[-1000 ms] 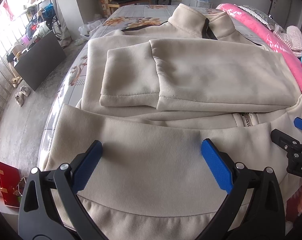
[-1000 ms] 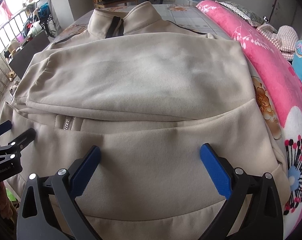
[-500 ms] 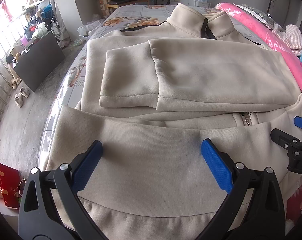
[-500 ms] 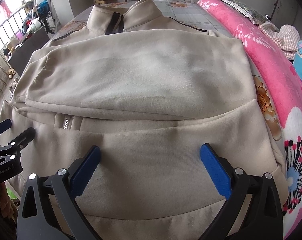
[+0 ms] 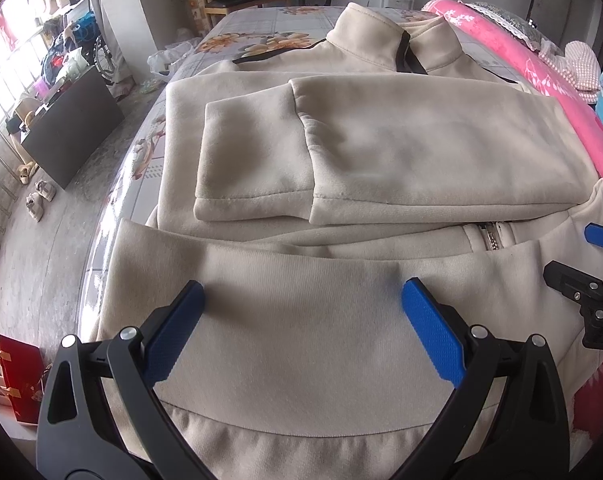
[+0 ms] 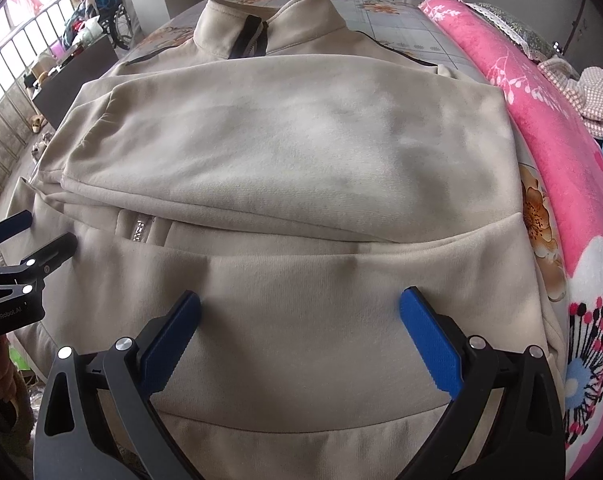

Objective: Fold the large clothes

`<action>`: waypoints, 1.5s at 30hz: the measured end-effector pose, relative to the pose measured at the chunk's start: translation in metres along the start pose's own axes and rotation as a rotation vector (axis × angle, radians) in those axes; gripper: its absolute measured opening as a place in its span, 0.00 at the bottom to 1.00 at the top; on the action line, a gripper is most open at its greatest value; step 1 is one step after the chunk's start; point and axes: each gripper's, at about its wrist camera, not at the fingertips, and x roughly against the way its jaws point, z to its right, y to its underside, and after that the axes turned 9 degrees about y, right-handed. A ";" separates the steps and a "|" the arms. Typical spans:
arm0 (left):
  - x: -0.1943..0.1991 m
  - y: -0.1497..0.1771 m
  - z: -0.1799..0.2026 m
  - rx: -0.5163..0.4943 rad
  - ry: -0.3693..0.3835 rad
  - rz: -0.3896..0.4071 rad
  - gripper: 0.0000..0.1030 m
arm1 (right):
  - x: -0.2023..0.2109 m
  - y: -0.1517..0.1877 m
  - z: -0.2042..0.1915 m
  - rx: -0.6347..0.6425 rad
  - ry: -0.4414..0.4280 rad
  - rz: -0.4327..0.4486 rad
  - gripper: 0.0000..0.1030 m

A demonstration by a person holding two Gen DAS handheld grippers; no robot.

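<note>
Folded sleeves [image 5: 381, 152] hide the jacket [image 6: 301, 320] zipper [image 5: 491, 236], except a short stretch.

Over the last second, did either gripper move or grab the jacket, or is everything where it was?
Almost nothing changed. The right gripper eased slightly forward over the beige jacket; nothing was gripped or released. The left gripper stayed put, both stay open above the hem, and the sleeves remain folded across the chest.

- The right gripper [image 6: 299, 334], blue pads spread wide, hovers over the hem of a beige zip-up jacket [image 6: 285, 152].
- Sleeves lie folded across its chest.
- A pink blanket [image 6: 557, 128] lies alongside.
</note>
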 end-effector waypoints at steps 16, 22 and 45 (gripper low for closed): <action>0.072 -0.151 -0.014 -0.114 0.110 0.345 0.92 | 0.079 -0.126 0.062 -0.021 -0.247 0.292 0.94; 0.007 -0.242 -0.004 -0.103 0.166 0.315 0.80 | 0.031 -0.231 0.059 -0.024 -0.255 0.244 0.94; -0.019 -0.220 0.024 -0.238 0.279 0.157 0.05 | -0.014 -0.239 0.037 0.106 -0.265 0.145 0.08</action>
